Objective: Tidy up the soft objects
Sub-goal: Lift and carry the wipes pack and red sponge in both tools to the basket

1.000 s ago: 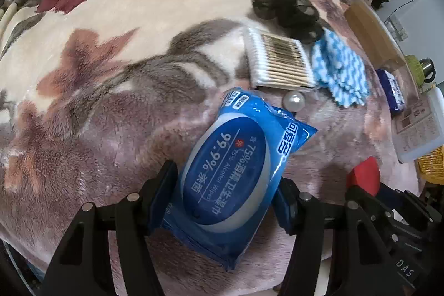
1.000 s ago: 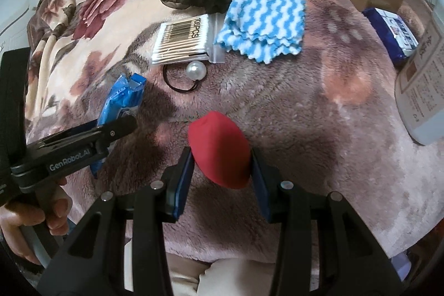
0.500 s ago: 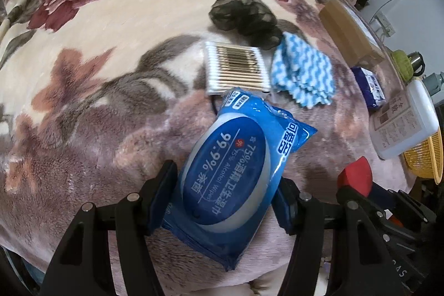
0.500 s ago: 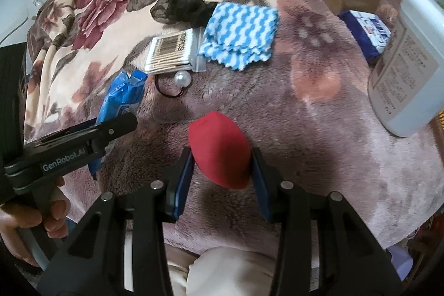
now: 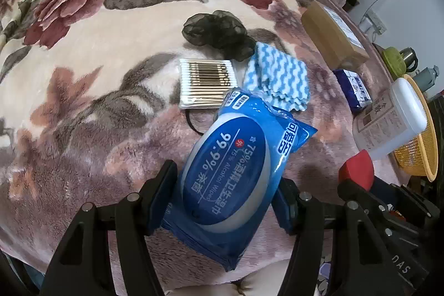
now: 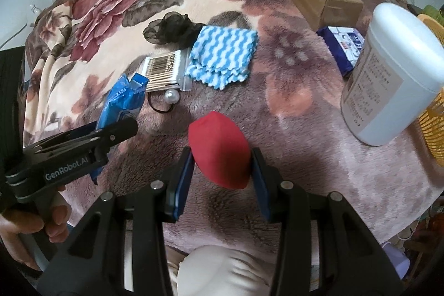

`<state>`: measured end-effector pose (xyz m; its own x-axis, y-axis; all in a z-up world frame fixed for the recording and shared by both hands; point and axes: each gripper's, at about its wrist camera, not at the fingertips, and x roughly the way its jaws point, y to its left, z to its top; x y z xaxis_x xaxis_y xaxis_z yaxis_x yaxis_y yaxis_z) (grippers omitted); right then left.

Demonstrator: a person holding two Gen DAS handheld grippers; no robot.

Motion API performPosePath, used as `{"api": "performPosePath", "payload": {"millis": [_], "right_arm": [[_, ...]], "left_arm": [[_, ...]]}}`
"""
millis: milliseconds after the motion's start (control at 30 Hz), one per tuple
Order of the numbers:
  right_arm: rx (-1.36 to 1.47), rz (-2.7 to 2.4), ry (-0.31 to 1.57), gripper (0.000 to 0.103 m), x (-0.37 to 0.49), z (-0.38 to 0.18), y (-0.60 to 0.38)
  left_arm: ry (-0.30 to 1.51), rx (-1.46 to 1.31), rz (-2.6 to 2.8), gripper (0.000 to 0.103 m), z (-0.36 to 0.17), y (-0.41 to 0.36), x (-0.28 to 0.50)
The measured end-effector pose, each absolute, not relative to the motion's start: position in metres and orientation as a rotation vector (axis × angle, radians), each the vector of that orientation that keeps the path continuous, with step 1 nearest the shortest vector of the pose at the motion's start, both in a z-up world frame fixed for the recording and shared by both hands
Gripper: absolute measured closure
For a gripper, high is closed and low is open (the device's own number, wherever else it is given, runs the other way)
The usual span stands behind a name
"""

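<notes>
We read "99.9%", "75%" and "Alcohol Wipes" among Chinese characters on the blue wipes pack (image 5: 233, 179), all upside down in the left wrist view. The cotton swab packet (image 5: 206, 87) carries a barcode with "100PCS" beside it. "GenRobot.AI" is printed on the side of the left hand-held gripper (image 6: 66, 174); "DAS" shows on the right hand-held gripper (image 5: 402, 267) body. The white bottle (image 6: 388, 74) has a printed label, too small to read.
</notes>
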<state>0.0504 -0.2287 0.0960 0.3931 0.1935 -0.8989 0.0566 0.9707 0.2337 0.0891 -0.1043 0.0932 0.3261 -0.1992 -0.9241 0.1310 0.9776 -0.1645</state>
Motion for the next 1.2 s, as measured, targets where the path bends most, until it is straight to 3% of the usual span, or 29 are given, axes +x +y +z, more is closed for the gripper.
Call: {"api": "performPosePath", "payload": {"millis": [1200], "right_arm": [[0.236, -0.002, 0.982, 0.061, 0.048, 0.180, -0.311]], "left_arm": [[1.072, 0.036, -0.340, 0.038, 0.176, -0.208, 0.102]]}}
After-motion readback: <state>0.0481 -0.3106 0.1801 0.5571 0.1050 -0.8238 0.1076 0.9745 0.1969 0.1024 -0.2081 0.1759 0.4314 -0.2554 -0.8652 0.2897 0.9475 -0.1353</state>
